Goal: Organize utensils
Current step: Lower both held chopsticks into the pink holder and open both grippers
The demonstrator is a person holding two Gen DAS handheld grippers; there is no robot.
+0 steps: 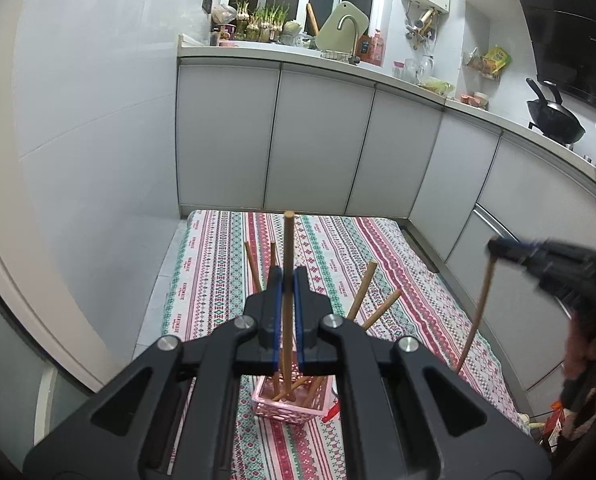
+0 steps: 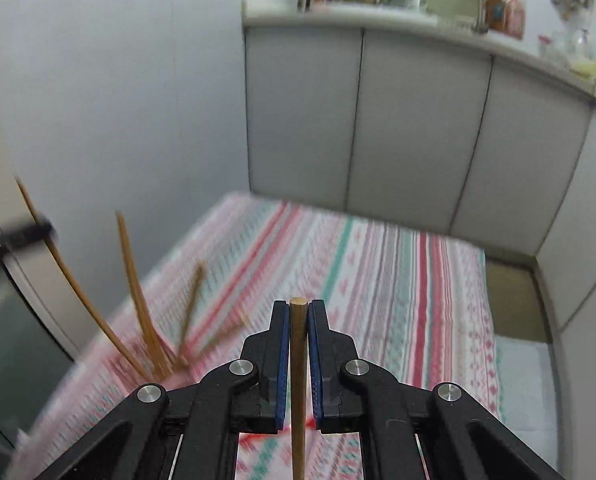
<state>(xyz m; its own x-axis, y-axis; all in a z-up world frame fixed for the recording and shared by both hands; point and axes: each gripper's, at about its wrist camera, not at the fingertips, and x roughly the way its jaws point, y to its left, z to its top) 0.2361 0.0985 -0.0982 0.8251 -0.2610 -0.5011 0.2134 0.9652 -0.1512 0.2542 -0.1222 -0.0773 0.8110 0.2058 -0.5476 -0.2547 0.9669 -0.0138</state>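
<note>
A small pink basket [image 1: 288, 402] stands on the patterned cloth [image 1: 338, 248] and holds several wooden chopsticks leaning outward [image 1: 362, 290]. My left gripper [image 1: 288, 276] is shut on an upright wooden chopstick [image 1: 289, 240] whose lower end reaches into the basket. My right gripper [image 2: 299, 308] is shut on another wooden chopstick [image 2: 298, 360], held upright; it also shows in the left wrist view [image 1: 498, 248] at the right, with its chopstick [image 1: 476, 312] hanging down to the right of the basket. The basket's chopsticks [image 2: 138, 300] appear blurred at the left of the right wrist view.
White kitchen cabinets [image 1: 318, 140] stand behind the cloth, with a counter, sink tap [image 1: 348, 24] and plants on top. A black wok [image 1: 554, 120] sits on the stove at the right. A white wall [image 1: 98, 140] is at the left.
</note>
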